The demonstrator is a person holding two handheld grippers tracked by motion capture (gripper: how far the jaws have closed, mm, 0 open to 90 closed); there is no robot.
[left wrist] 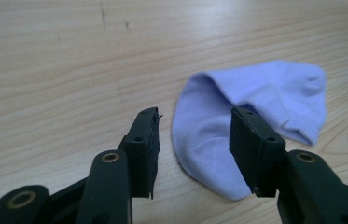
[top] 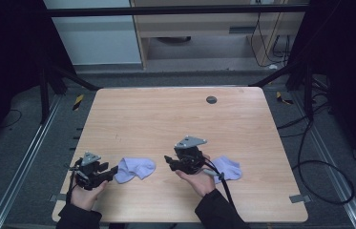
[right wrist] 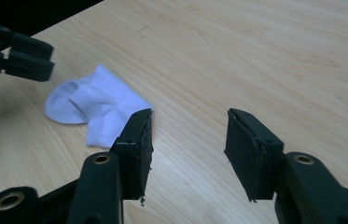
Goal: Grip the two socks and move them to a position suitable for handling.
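Two pale lilac socks lie on the wooden table (top: 166,119) near its front edge. The left sock (top: 136,168) (left wrist: 260,88) (right wrist: 92,105) lies crumpled just right of my left gripper (top: 114,172) (left wrist: 194,116). That gripper is open, low over the sock's near edge, with one jaw above the fabric and the other above bare wood. My right gripper (top: 169,161) (right wrist: 189,119) is open over bare table between the two socks, pointing toward the left one. The right sock (top: 229,168) lies behind the right hand, partly hidden by it and the cable.
A dark round plug (top: 211,99) sits in the tabletop at the back. The left gripper (right wrist: 15,51) shows at the upper left of the right gripper view. Black frame bars and floor cables (top: 319,167) surround the table.
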